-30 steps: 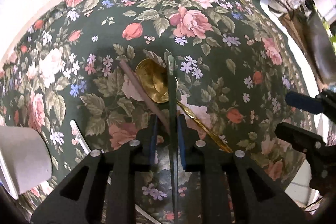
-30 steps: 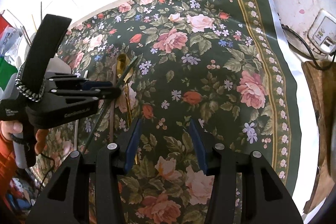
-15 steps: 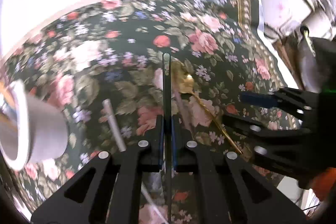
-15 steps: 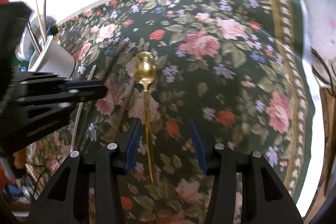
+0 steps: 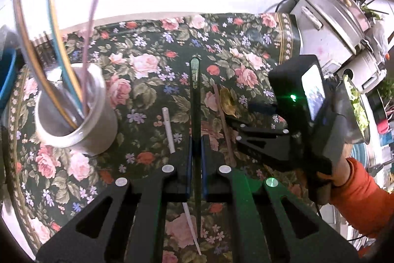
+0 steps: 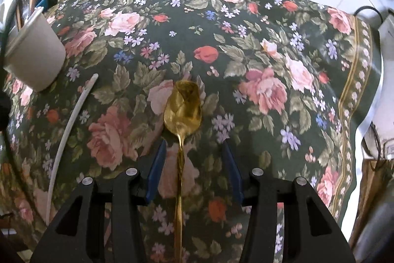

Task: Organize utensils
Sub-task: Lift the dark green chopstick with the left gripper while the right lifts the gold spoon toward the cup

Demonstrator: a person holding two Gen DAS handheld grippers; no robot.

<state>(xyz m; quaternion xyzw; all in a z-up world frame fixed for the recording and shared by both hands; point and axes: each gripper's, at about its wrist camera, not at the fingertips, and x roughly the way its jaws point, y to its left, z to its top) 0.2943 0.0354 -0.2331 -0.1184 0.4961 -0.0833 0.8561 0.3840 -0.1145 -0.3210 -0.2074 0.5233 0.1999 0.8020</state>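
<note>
Left gripper is clamped tight on a dark green chopstick, holding it up off the floral tablecloth, with the white utensil cup off to its left. Right gripper is spreading its jaws, straddling the gold spoon lying flat on the cloth, pads not touching it. A white chopstick lies nearby.

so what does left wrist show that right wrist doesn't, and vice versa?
Left wrist only: the left gripper shut on a dark chopstick, a brown chopstick beside the spoon, and the right gripper's body in an orange-sleeved hand.
Right wrist only: the right gripper, jaws opening, straddling the gold spoon handle without touching.
Both: white cup, white chopstick, floral tablecloth.
</note>
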